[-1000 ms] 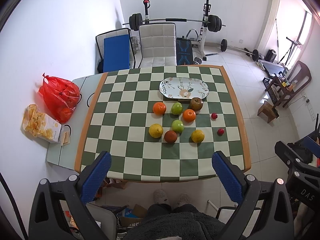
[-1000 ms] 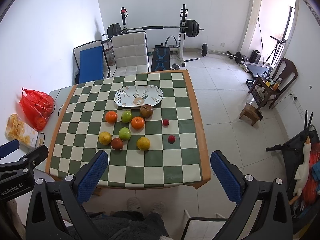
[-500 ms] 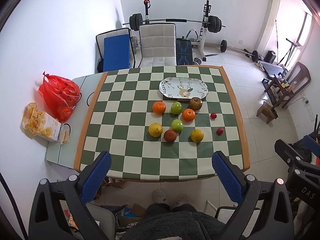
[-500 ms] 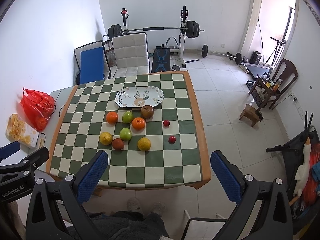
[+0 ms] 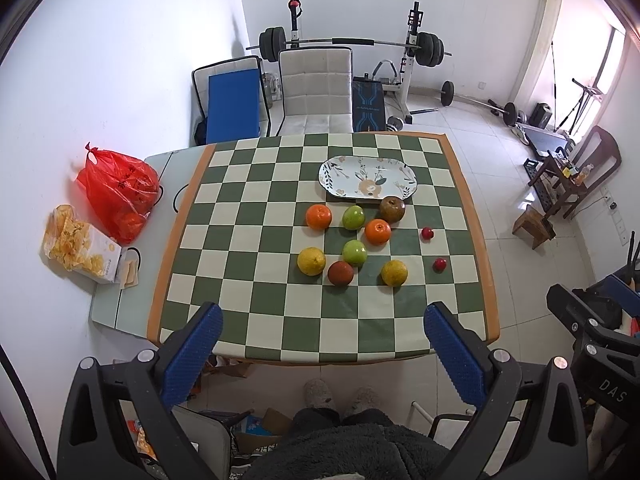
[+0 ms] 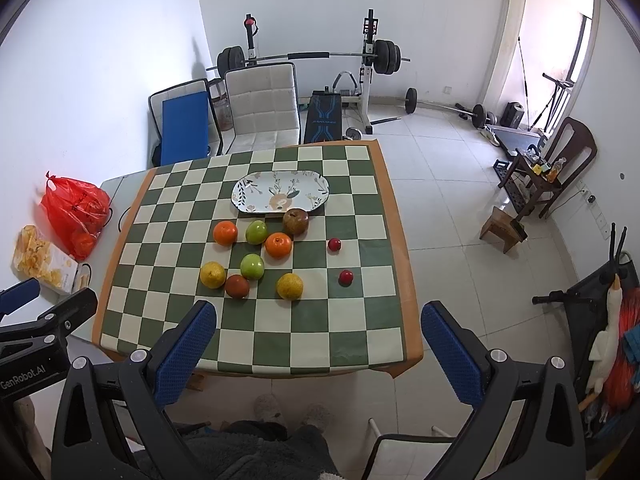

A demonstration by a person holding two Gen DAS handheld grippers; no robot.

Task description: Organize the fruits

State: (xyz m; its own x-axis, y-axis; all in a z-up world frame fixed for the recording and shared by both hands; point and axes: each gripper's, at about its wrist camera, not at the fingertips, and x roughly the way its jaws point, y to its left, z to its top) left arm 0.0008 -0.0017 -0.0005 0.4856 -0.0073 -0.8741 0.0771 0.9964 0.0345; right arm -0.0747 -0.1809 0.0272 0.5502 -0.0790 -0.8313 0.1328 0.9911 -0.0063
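Your left claw [image 5: 322, 344] is wide open and holds nothing. Your right claw [image 6: 318, 344] is wide open too, with nothing in it. Both hang high above the near edge of the table [image 5: 472, 208], at the bottom of each frame.

The fruit sits in the middle of the frame, just below the flowered plate [image 5: 369, 178], which has nothing on it. The brown pear [image 5: 392, 209] is right at the plate's edge. Two oranges [image 5: 319, 216], two green apples [image 5: 354, 252] and two yellow fruits [image 5: 311, 261] sit close together.

Be careful. Round fruit rolls. If you bump one while grabbing its neighbor, it could roll away. The two small red fruits [image 5: 439, 264] lie nearest the right edge and could drop to the floor. Squeeze off-center and a fruit may pop out.
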